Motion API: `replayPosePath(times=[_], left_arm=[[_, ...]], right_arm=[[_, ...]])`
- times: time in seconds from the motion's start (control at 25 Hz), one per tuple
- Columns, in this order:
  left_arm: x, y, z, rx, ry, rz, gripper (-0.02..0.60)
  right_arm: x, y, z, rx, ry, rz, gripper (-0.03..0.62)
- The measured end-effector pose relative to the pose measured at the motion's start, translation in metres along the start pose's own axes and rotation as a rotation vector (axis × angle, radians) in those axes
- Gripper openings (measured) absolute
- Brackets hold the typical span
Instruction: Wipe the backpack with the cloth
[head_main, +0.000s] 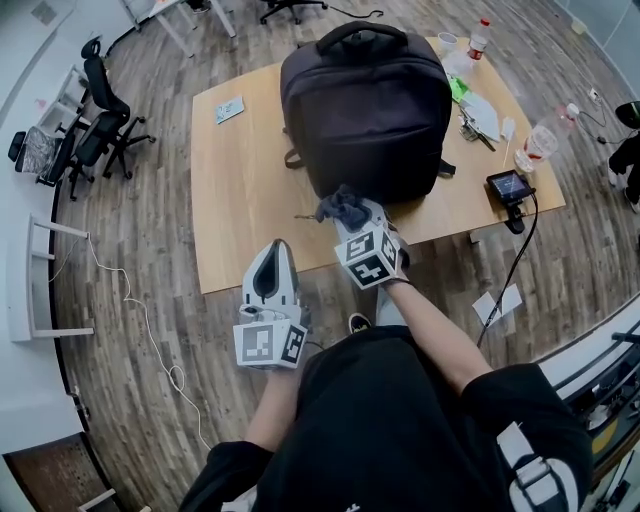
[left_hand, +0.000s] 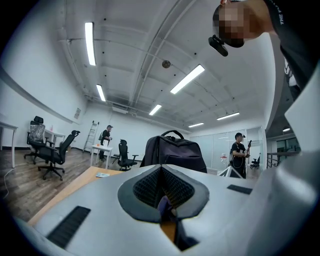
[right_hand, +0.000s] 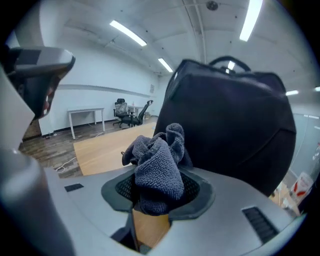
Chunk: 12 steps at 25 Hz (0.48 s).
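Observation:
A black backpack (head_main: 365, 105) stands upright in the middle of the wooden table (head_main: 240, 190); it also fills the right gripper view (right_hand: 235, 130) and shows far off in the left gripper view (left_hand: 172, 152). My right gripper (head_main: 352, 215) is shut on a crumpled dark grey cloth (head_main: 343, 208), bunched between its jaws (right_hand: 157, 170) just in front of the backpack's lower face. My left gripper (head_main: 272, 272) hangs off the table's near edge, shut and empty (left_hand: 161, 192).
Bottles (head_main: 540, 140), a cup (head_main: 446, 42), cables and a small screen device (head_main: 508, 187) crowd the table's right end. A card (head_main: 229, 109) lies at the left. Office chairs (head_main: 100, 125) stand at the left. A person (left_hand: 239, 152) stands beyond the table.

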<state>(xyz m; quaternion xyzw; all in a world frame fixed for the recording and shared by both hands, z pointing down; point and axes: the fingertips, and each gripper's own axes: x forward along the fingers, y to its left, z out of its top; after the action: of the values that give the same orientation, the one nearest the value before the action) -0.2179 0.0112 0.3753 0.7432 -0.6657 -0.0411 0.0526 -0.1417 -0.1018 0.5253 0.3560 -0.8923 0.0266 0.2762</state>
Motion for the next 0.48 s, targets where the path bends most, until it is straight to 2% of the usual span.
replayPosePath(times=[0.2,0.48], left_arm=[[0.001,0.004,0.0,0.009,0.01,0.014,0.015],[0.005,0.006,0.002,0.021,0.017,0.024,0.015]], right_arm=[[0.032,-0.01,-0.073,0.21,0.166,0.04,0.156],[0.072,0.004,-0.094,0.497,0.214,0.158,0.158]])
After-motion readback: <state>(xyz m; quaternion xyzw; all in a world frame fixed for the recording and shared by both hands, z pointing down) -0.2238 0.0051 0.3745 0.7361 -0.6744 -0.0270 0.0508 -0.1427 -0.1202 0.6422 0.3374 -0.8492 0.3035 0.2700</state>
